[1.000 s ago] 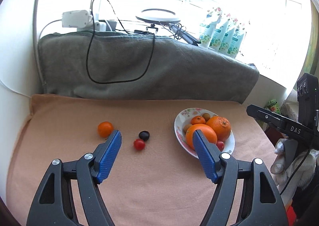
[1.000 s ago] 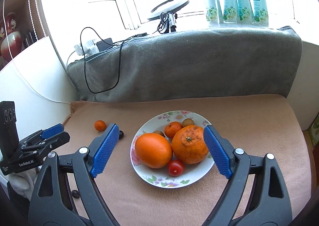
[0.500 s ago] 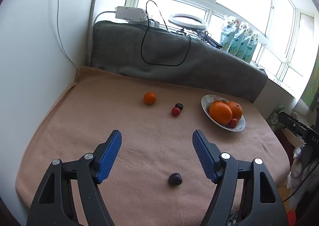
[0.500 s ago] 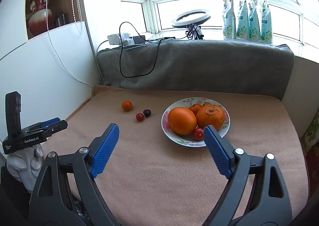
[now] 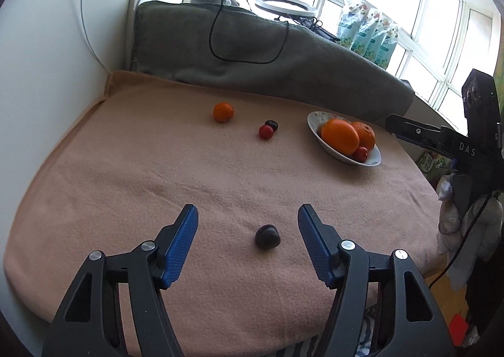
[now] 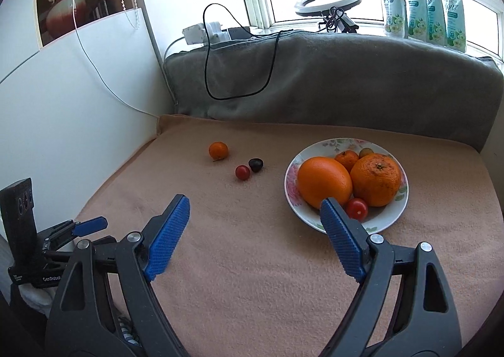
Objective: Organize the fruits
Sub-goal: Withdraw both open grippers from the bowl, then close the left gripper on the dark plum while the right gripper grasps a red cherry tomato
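Observation:
A floral plate (image 6: 395, 215) holds two large oranges (image 6: 324, 181), a small mandarin, a brownish fruit and a red tomato (image 6: 357, 208); it also shows in the left wrist view (image 5: 370, 161). Loose on the peach blanket lie a small mandarin (image 5: 223, 111), a red cherry tomato (image 5: 266, 132) and a dark fruit (image 5: 271, 125). Another dark fruit (image 5: 267, 236) lies near the front edge, between the fingers of my open, empty left gripper (image 5: 248, 223). My right gripper (image 6: 255, 212) is open and empty, in front of the plate.
A grey blanket-covered ledge (image 6: 330, 80) with a black cable, power strip, ring light (image 6: 327, 1) and several pouches (image 6: 422, 1) runs along the back. A white wall (image 5: 47, 42) bounds the left. The blanket's front edge drops off below the grippers.
Both grippers have pulled back from the plate. The left one then dropped toward the near dark fruit, which now lies between its fingers. The right one edged forward again.

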The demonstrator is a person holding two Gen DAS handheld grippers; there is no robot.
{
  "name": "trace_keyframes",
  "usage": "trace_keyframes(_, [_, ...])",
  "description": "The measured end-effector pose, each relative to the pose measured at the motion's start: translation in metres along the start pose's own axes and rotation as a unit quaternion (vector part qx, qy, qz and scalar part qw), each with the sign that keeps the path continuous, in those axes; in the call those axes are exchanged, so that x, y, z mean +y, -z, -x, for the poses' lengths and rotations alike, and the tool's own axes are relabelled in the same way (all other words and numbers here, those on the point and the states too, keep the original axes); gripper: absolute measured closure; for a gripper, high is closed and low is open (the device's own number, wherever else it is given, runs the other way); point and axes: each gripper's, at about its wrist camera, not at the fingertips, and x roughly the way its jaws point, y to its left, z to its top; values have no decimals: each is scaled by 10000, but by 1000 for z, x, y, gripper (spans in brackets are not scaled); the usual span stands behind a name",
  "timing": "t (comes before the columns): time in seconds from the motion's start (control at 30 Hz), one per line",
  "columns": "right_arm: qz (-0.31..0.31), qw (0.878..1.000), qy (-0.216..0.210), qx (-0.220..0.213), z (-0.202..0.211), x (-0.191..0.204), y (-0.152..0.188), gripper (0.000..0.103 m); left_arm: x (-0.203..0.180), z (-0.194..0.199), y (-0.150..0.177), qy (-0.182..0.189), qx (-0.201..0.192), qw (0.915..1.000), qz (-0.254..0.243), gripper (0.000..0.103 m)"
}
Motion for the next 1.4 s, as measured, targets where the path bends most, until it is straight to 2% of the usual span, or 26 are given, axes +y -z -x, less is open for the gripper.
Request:
trace_keyframes(0.03, [4, 9999, -47, 95, -11, 2, -2, 32, -3, -3, 2, 40, 61, 10000, -47, 44])
trace_keyframes(0.13, [60, 9992, -188, 339, -43, 10, -6, 41, -12, -11, 6, -23, 153, 9995, -286, 49])
trace_keyframes(0.23, [122, 9982, -259, 530, -71, 17, -11, 52, -12, -19, 5, 94, 216, 9993, -283, 49])
trace_keyframes(0.4, [114, 9968, -292, 734, -110, 24, -19, 55, -11, -32, 8, 159, 387, 9984, -389, 54])
trace_keyframes(0.53, [96, 9949, -169, 987, -143, 24, -23, 65, -11, -42, 11, 285, 531, 9973, -415, 59])
trace_keyframes(0.77, [-128, 9918, -38, 1272, -181, 17, -27, 67, -9, -55, 10, 381, 605, 9964, -456, 63])
trace_keyframes(0.9, [-22, 9912, 137, 1318, -191, 20, -30, 67, -6, -62, 12, 411, 667, 9958, -465, 65])
trace_keyframes(1.03, [-68, 9897, 140, 1421, -205, 18, -30, 72, -5, -67, 12, 429, 687, 9956, -473, 67])
trace_keyframes(1.23, [-82, 9892, 163, 1455, -217, 16, -30, 73, -5, -69, 12, 444, 704, 9953, -498, 69])
trace_keyframes(1.4, [-41, 9887, 201, 1486, -226, 18, -31, 76, -8, -68, 14, 490, 715, 9947, -557, 75])
